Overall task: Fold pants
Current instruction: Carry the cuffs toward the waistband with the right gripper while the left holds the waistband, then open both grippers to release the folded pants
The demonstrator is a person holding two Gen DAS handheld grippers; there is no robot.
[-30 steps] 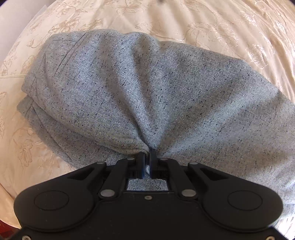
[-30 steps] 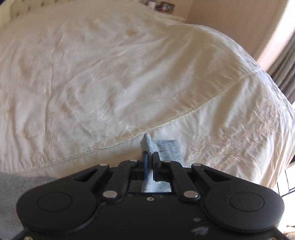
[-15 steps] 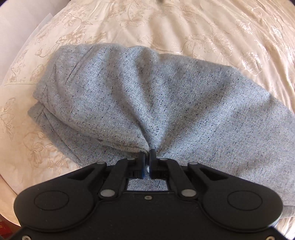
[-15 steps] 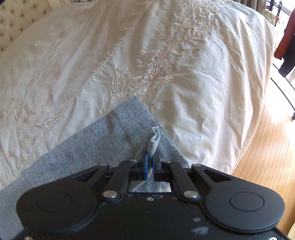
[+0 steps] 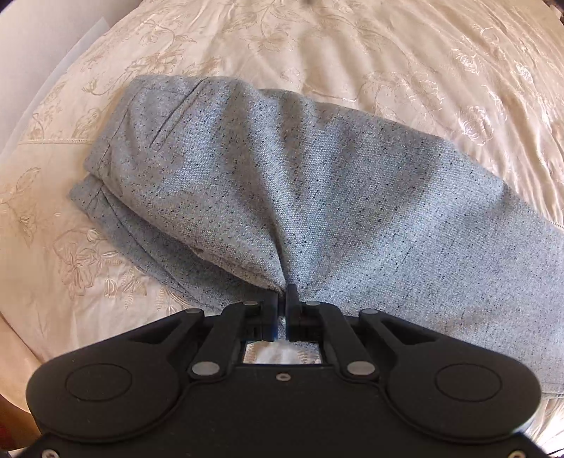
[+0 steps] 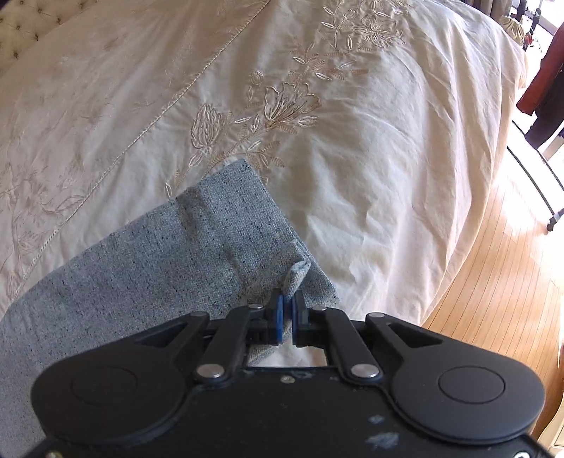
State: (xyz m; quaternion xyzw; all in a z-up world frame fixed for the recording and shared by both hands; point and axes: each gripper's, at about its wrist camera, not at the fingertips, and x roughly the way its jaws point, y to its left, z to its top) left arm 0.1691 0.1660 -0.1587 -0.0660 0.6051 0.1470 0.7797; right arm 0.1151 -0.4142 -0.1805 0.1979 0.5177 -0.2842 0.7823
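Note:
Grey speckled pants (image 5: 317,183) lie on a cream embroidered bedspread (image 5: 387,53), folded lengthwise with the waistband and a pocket slit at the far left. My left gripper (image 5: 283,299) is shut on the pants' near edge, bunching the cloth into a pinch. In the right wrist view the leg end of the pants (image 6: 197,253) lies flat on the bedspread (image 6: 370,158). My right gripper (image 6: 288,303) is shut on a small tuft at the hem corner.
The bed's edge drops at the right to a wooden floor (image 6: 500,282). A tufted headboard (image 6: 31,17) is at the far left. Dark furniture legs and hanging cloth (image 6: 543,88) stand at the far right.
Both grippers have lowered the pants toward the bed. The right gripper swung from facing open bedspread with the hem lifted to holding the leg end flat. The left view drew back, showing more pants.

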